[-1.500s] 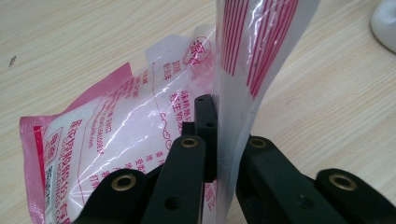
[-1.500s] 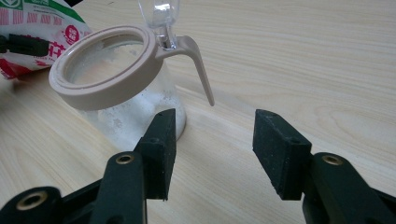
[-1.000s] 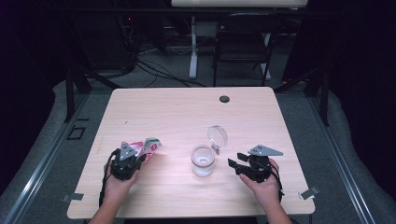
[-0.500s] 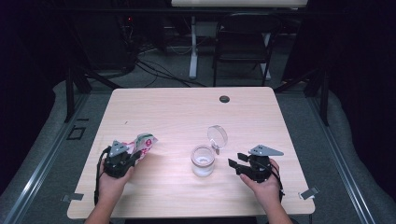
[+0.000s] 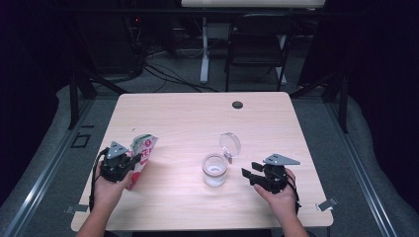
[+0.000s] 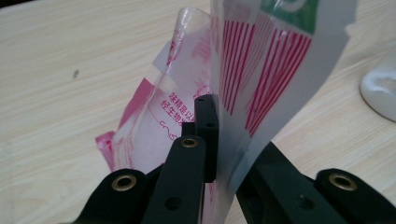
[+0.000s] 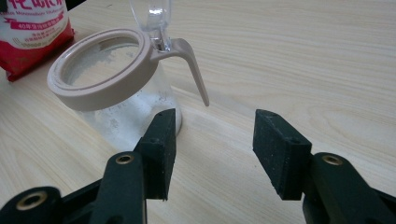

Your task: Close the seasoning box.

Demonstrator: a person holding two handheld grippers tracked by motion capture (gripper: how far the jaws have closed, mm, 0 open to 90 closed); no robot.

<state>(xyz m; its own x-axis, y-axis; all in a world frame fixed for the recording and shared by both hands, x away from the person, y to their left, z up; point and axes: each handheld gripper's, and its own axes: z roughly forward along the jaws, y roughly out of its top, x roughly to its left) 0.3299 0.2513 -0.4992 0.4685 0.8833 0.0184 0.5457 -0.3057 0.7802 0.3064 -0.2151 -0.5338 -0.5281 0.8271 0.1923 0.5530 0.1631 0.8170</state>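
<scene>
- High view shows the left gripper [image 5: 129,163] at about 8 o'clock on the table [image 5: 197,118], held in the person's left hand [image 5: 106,185]; its jaws are clenched on a pink-and-white pouch [image 5: 140,153] that stands tilted just beside it, toward 1 o'clock
- Left gripper view puts the pouch [image 6: 243,79] upright between the two black jaws; the film is pinched flat, one jaw pressed against its printed face, the other behind it; red stripes and a green patch show near the top
- Right gripper [image 5: 248,175] sits at about 4 o'clock on the table in the right hand [image 5: 281,197]; its jaws are spread well apart and grasp nothing
- Right gripper view has the glass jar [image 7: 116,93] just beyond the left jaw; I cannot tell whether the two touch; the beige rim and its lever reach toward the gap
- Jar [image 5: 215,169] stands near table centre, at 9 o'clock from the right gripper, its clear lid [image 5: 230,144] flipped up at 1 o'clock
</scene>
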